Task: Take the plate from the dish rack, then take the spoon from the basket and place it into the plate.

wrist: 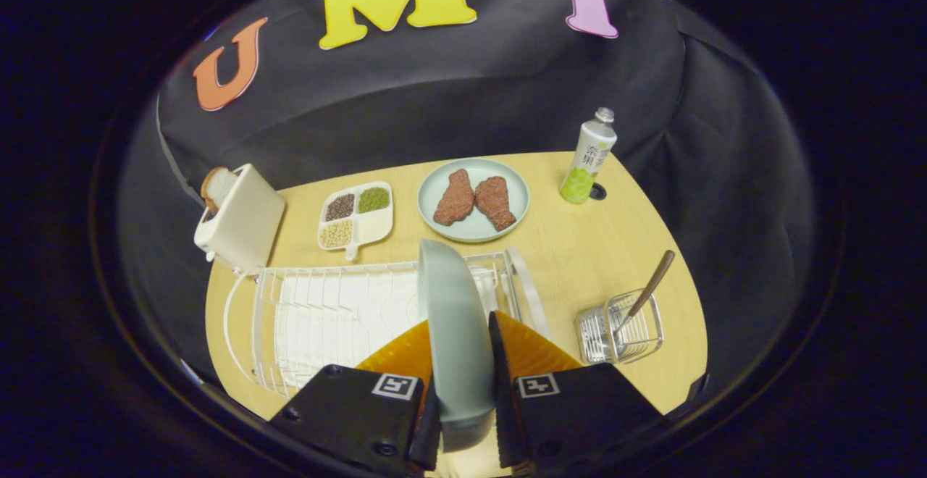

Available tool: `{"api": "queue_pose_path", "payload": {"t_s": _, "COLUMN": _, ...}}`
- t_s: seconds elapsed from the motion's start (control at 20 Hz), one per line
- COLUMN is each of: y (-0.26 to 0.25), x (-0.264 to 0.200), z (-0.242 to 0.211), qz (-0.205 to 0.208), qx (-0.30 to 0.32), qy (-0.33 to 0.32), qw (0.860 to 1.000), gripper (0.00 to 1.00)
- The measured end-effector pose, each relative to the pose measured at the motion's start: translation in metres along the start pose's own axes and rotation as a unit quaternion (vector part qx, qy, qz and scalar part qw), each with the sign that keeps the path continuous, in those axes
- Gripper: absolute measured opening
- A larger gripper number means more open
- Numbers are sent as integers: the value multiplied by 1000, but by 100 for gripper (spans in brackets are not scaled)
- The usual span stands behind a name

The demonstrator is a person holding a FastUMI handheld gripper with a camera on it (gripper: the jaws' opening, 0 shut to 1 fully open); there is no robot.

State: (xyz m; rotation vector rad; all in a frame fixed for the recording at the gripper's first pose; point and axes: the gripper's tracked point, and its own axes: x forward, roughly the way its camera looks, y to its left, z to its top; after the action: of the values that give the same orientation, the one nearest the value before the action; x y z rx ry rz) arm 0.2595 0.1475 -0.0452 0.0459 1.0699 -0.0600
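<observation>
Over the dish rack (326, 311), your hand-held gripper (461, 380) pinches the plate (452, 326) on edge between both fingers — rigid, glossy, slippery, so keep squeezing its rim.

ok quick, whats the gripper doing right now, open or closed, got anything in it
gripper: closed on the grey-green plate, which stands on edge between its two fingers, over the white dish rack.

Table (579, 261) load, wood top
Carried on it: rack (326, 319), basket (619, 329), toaster (239, 221), tray (356, 216), meat plate (434, 199), bottle (588, 159).
</observation>
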Motion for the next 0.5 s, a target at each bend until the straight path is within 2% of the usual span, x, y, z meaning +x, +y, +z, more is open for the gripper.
{"api": "queue_pose_path", "payload": {"t_s": 0.1, "y": -4, "x": -4, "z": 1, "qz": -8, "qx": -1, "qy": -7, "qw": 1000, "gripper": 36}}
{"api": "queue_pose_path", "payload": {"t_s": 0.2, "y": -11, "x": -18, "z": 18, "qz": -19, "qx": -3, "qy": -43, "qw": 999, "gripper": 36}}
{"api": "queue_pose_path", "payload": {"t_s": 0.35, "y": -6, "x": -48, "z": 18, "qz": 4, "qx": -5, "qy": -70, "qw": 998, "gripper": 31}}
{"api": "queue_pose_path", "payload": {"t_s": 0.5, "y": 6, "x": -69, "z": -11, "qz": 65, "qx": 7, "qy": -68, "qw": 996, "gripper": 31}}
